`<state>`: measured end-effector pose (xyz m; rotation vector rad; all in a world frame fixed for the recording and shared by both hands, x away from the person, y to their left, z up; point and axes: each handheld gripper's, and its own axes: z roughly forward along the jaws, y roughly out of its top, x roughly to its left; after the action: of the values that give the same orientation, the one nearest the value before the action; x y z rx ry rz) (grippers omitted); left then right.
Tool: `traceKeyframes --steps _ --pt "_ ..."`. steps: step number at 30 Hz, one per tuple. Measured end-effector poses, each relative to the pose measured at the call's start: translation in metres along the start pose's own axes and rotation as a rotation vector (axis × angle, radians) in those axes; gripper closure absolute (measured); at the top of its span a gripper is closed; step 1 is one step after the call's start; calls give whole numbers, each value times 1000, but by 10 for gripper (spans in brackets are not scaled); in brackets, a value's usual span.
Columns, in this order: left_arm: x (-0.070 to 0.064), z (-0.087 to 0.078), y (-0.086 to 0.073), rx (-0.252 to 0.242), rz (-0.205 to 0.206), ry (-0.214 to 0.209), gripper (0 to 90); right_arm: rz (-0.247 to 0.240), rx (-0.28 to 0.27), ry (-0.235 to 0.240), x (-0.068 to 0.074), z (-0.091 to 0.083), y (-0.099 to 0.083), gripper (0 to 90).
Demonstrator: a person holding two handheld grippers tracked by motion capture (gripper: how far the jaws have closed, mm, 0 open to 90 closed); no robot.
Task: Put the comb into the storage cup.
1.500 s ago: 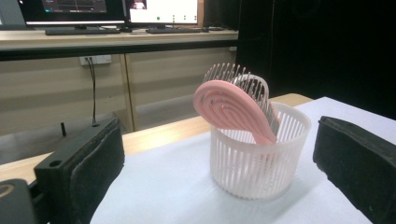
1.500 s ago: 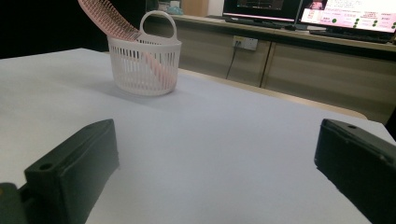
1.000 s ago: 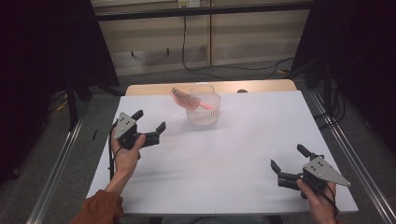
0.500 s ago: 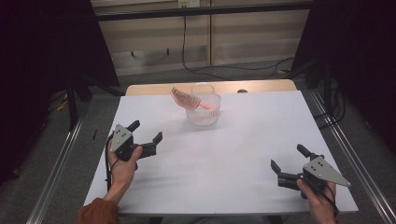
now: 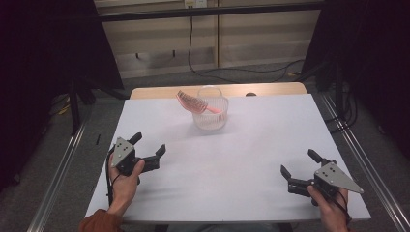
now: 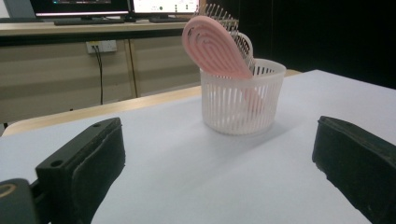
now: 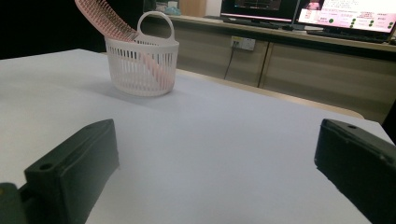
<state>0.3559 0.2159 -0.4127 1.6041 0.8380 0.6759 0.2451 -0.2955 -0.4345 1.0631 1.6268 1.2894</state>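
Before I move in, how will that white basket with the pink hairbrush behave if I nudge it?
The slatted plastic basket looks thin and light, so it would probably slide on the smooth white table. The pink hairbrush leans well past its rim, likely making it top-heavy and apt to tip toward that side.

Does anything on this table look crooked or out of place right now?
Only the pink hairbrush: it leans tilted in the small white basket, its head sticking out over the rim. Nothing looks spilled or broken.
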Motion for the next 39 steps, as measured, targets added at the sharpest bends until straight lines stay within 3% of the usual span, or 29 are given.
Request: traceKeyframes --steps 2,3,7,10,13,19,25,27,31,35,39 --pt "0 -2 -2 -3 -11 20 26 -3 -1 -2 0 0 0 0" --pt "0 -3 -2 0 0 20 26 -3 -1 1 0 0 0 0" --pt "-2 -9 -5 -7 -25 22 26 -1 -5 0 0 0 0 0" --pt "-3 -16 -7 -1 -13 22 26 2 -4 -2 0 0 0 0" --pt "-4 -21 -9 -5 -31 12 26 4 -3 -3 0 0 0 0" --pt "-6 -29 -17 18 -6 6 26 3 -6 -7 0 -1 0 0" --pt "-6 -38 -19 21 -23 37 24 9 -12 -10 0 -1 0 0" --pt "-3 -41 -19 17 -41 29 19 13 -14 -10 0 -2 0 0" --pt "-2 -47 -19 13 -51 62 20 15 -15 -10 0 -2 0 0" --pt "-2 -51 -20 11 -28 93 20 21 -16 -16 0 -1 0 0" --pt "-3 -55 -20 13 -31 106 21 33 -18 -22 -1 -2 0 0"
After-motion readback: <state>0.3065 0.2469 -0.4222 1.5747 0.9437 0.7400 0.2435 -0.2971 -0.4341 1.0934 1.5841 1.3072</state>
